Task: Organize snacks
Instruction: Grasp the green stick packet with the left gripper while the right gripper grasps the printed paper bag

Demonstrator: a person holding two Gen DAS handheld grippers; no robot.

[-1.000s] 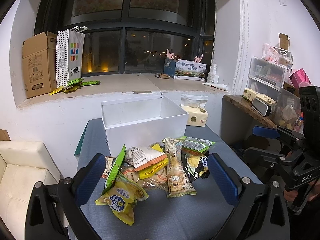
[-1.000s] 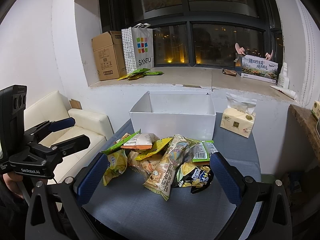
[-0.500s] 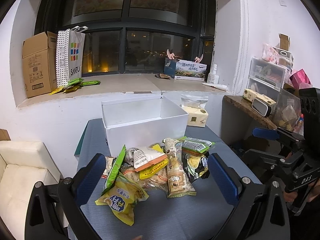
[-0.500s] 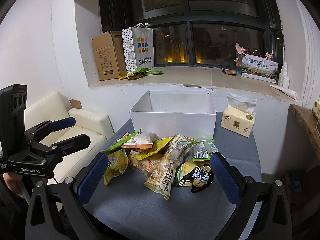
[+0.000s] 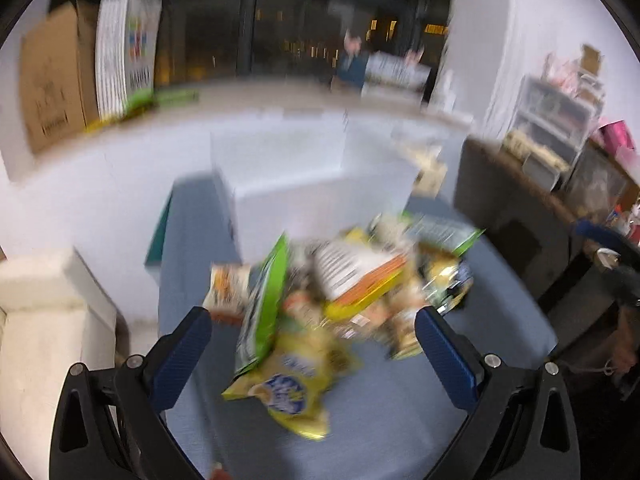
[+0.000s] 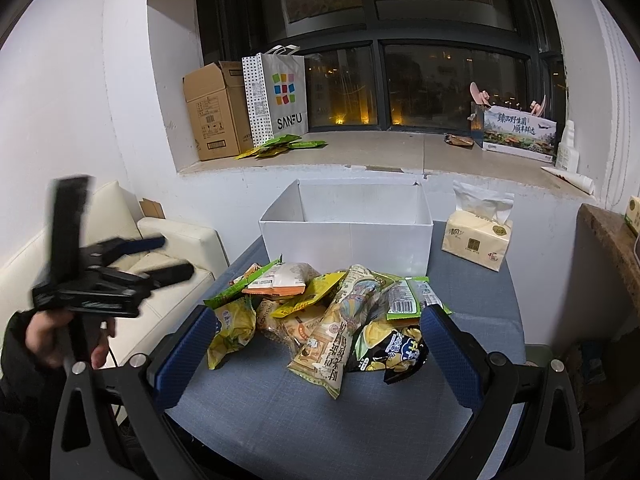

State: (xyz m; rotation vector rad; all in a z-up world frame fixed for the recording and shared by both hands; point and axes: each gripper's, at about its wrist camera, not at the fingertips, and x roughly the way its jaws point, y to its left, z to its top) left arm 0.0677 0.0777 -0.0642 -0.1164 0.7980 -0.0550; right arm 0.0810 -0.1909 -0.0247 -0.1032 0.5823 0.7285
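Note:
A pile of snack bags (image 6: 324, 316) lies on the grey-blue table (image 6: 320, 420), in front of an empty white box (image 6: 348, 236). The left wrist view is blurred; the pile (image 5: 340, 300) and the box (image 5: 316, 196) show there. My left gripper (image 5: 312, 344) is open and empty, just short of a yellow bag (image 5: 292, 388). It also shows in the right wrist view (image 6: 160, 256), at the table's left side. My right gripper (image 6: 316, 344) is open and empty, its fingers either side of the pile's near edge.
A tissue pack (image 6: 478, 240) stands right of the box. A cream sofa (image 6: 120, 248) is left of the table. The windowsill holds a cardboard box (image 6: 212, 112), a SANFU bag (image 6: 280, 96) and a printed box (image 6: 520, 132). A wooden shelf (image 6: 608, 240) is at the right.
My left gripper has moved quickly forward and down toward the snack pile, which blurs its view. The right gripper has stayed still. The snacks have not moved.

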